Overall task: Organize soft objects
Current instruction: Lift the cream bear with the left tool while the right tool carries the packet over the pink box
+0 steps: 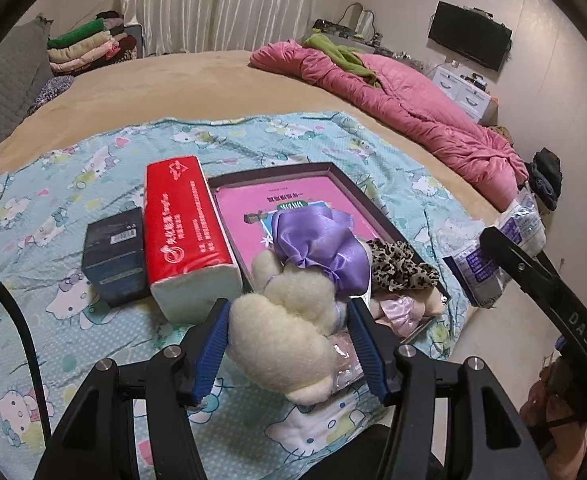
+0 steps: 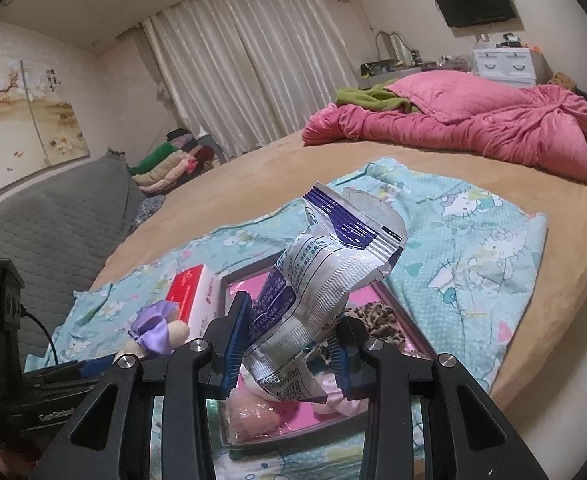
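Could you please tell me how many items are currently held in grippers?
2: a cream plush toy in the left gripper, and a silver-blue foil packet in the right gripper, both above the tray.

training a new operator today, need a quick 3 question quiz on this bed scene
1. True or false: the left gripper is shut on the cream plush toy.
2. Multiple choice: the right gripper holds A) a sock B) the silver and blue foil packet C) a red tissue pack.
3. Short answer: what lies in the shallow box just right of the toy?

Key: 1 true; 2 B; 3 the leopard-print scrunchie.
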Demonstrator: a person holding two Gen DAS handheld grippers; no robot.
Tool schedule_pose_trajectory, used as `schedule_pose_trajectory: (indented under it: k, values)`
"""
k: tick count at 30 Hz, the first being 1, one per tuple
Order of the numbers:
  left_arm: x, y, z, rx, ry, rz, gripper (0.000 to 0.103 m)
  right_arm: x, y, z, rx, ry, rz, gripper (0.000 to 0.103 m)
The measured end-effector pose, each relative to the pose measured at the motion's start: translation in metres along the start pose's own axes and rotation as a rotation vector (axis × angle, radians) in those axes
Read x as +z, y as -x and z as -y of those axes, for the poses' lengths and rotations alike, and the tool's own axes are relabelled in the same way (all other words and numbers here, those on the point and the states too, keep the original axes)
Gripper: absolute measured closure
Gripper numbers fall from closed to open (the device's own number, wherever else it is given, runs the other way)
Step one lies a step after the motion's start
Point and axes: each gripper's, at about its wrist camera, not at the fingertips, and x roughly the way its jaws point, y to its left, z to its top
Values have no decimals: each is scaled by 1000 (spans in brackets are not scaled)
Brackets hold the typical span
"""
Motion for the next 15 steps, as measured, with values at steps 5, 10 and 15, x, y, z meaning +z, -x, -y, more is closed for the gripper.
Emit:
schedule_pose_trajectory:
  k: [5,10,15]
  values:
    - [0,-16,2,18,-5,-22,44,-4,-4,8,-2,-17,-10,66]
    - [2,-29,4,22,1,-37,44,-7,-11,13,6,-21,-26,66]
    - [3,-40,9,20,-16,-46,44,-11,-19,16,8,-22,-49,66]
